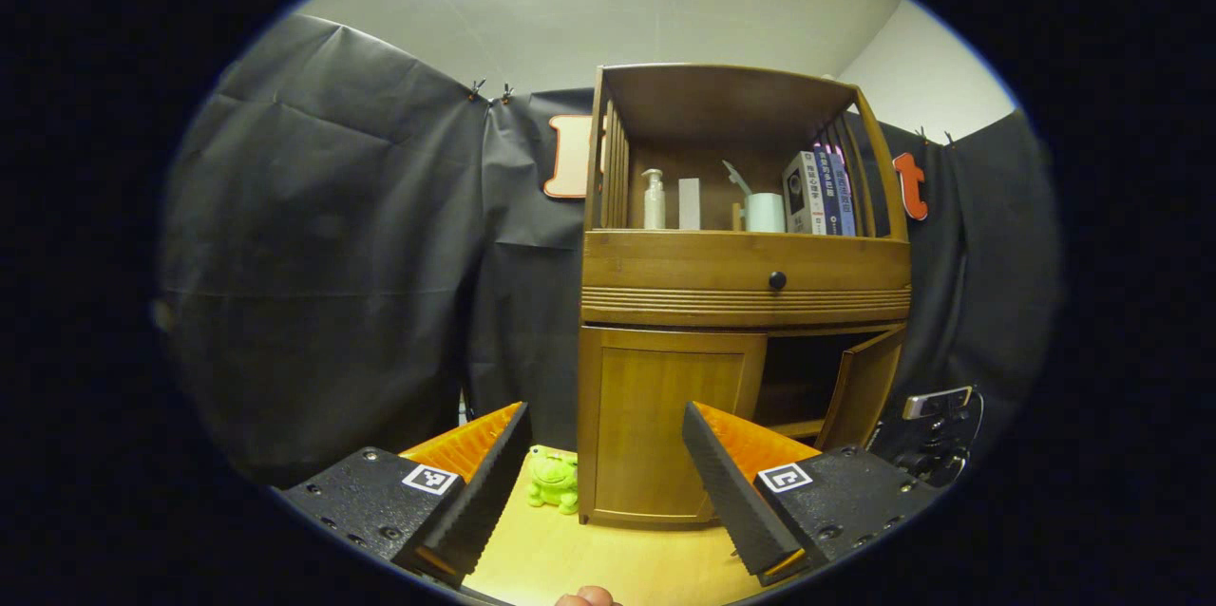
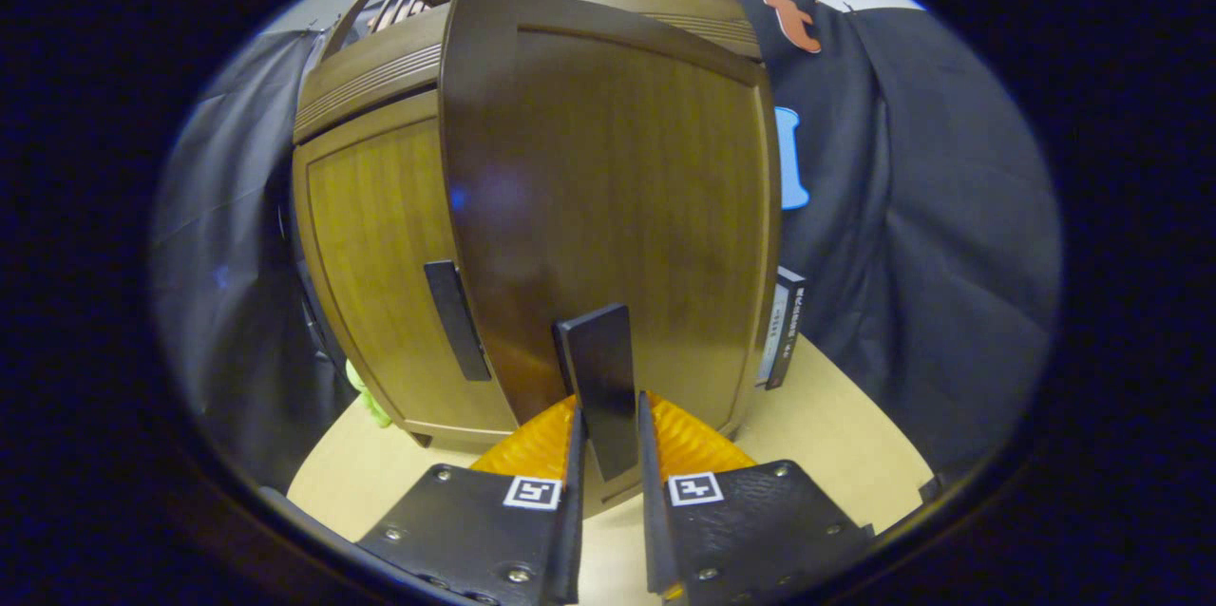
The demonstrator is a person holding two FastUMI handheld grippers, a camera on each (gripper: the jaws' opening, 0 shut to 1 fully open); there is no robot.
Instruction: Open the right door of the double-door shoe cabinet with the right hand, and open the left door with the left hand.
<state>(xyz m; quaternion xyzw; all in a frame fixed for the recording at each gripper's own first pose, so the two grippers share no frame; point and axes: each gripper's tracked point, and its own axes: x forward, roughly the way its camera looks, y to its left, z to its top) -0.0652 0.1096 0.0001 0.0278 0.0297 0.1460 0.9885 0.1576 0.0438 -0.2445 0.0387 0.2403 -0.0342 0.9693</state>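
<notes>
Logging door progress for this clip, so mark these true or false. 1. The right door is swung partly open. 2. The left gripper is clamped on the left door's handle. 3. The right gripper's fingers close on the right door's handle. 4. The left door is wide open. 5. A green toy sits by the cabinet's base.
1. True: the right door stands ajar, showing the dark inside.
2. False: the left gripper is open, short of the cabinet, touching nothing.
3. True: the right gripper pinches the handle.
4. False: the left door is closed flat.
5. True: the green toy sits at the left corner.
</notes>
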